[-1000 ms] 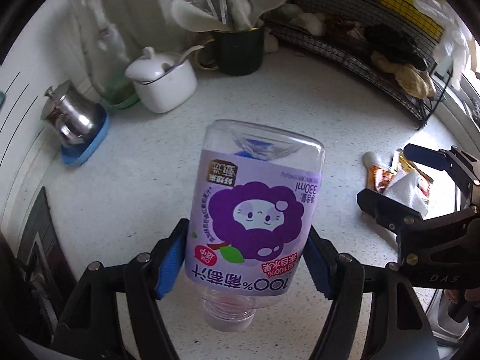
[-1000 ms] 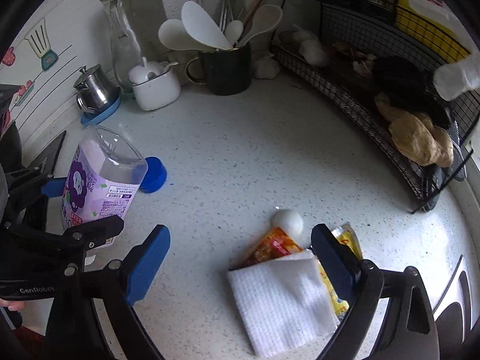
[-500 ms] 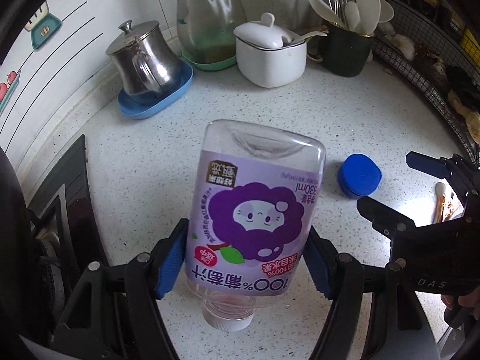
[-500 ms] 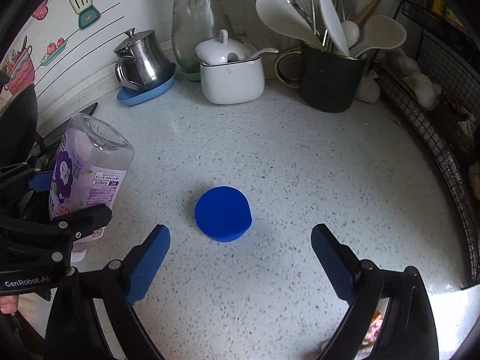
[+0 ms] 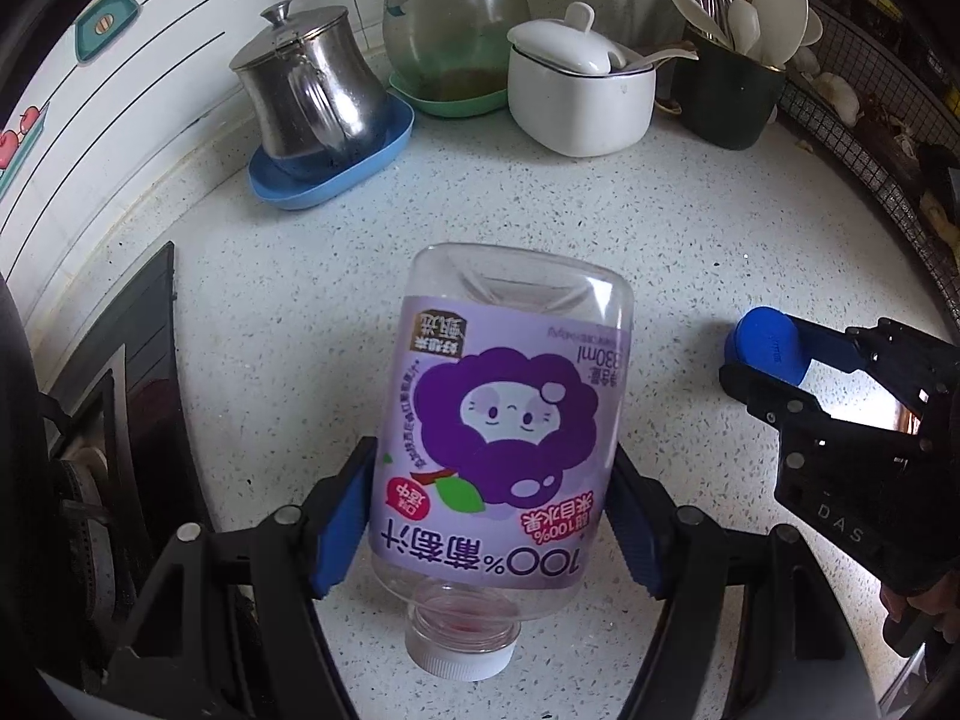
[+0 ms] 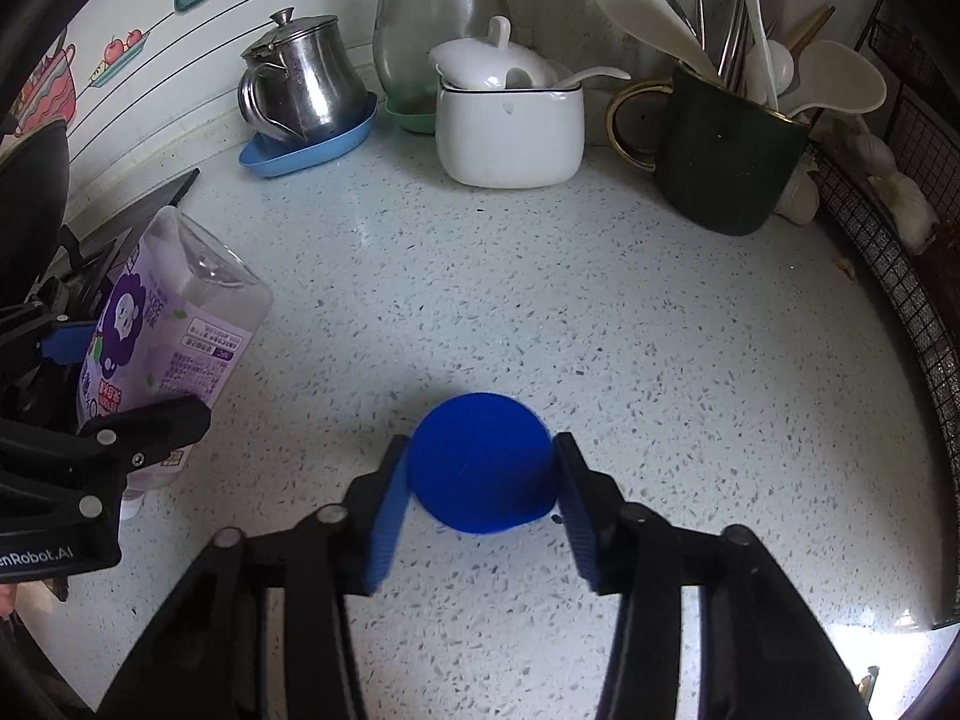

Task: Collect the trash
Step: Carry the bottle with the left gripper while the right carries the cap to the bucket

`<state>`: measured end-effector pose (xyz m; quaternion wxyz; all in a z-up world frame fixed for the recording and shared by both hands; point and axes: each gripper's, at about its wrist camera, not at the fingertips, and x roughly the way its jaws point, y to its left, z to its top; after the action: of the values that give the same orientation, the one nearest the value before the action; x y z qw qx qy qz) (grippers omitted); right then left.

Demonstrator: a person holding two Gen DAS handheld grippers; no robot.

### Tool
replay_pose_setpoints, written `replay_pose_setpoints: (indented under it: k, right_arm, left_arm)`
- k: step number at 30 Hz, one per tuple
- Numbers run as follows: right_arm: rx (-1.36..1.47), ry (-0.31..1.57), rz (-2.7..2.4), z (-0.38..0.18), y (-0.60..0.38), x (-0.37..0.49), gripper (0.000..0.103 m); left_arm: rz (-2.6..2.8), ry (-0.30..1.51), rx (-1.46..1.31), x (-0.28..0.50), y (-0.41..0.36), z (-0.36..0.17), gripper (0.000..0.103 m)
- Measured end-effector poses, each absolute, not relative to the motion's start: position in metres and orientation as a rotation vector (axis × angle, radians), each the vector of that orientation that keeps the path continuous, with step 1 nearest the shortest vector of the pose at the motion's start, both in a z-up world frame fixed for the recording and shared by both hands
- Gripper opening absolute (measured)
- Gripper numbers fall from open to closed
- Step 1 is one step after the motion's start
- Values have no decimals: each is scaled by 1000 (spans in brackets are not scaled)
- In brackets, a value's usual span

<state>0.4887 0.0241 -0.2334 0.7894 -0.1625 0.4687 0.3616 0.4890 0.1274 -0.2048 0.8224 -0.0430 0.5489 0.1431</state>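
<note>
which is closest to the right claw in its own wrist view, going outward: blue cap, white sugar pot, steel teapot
1. blue cap: between the closing pads of the right claw.
2. white sugar pot: straight ahead, towards the back of the counter.
3. steel teapot: back left, on its blue saucer by the wall.

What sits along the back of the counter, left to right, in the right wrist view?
Steel lidded pot on a blue tray → clear glass bottle → white ceramic lidded jar → dark green mug of utensils.
</note>
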Motion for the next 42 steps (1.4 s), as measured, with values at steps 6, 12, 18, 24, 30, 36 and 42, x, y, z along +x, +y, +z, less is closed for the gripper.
replay_pose_setpoints:
  k: [6, 12, 18, 24, 30, 36, 42]
  right_arm:
    - [-338, 1009, 778, -220, 9, 463, 43]
    - [-312, 1015, 760, -201, -8, 427, 43]
    - [-301, 989, 741, -178, -25, 384, 43]
    - [-304, 964, 739, -160, -33, 323, 43]
    - [-297, 990, 751, -159, -33, 262, 43]
    - [-314, 1003, 771, -161, -38, 207, 43]
    - [-344, 1043, 790, -178, -46, 169, 43]
  left_arm:
    - [269, 1136, -118, 463, 120, -194, 69]
    - [238, 1106, -146, 428, 112, -184, 69]
    - [192, 1082, -153, 382, 99, -172, 69]
    - [173, 1070, -161, 319, 96, -162, 69]
    - [156, 1087, -152, 254, 93, -160, 69]
    - [143, 1102, -156, 195, 85, -167, 69]
    - [116, 1133, -167, 150, 71, -184, 69]
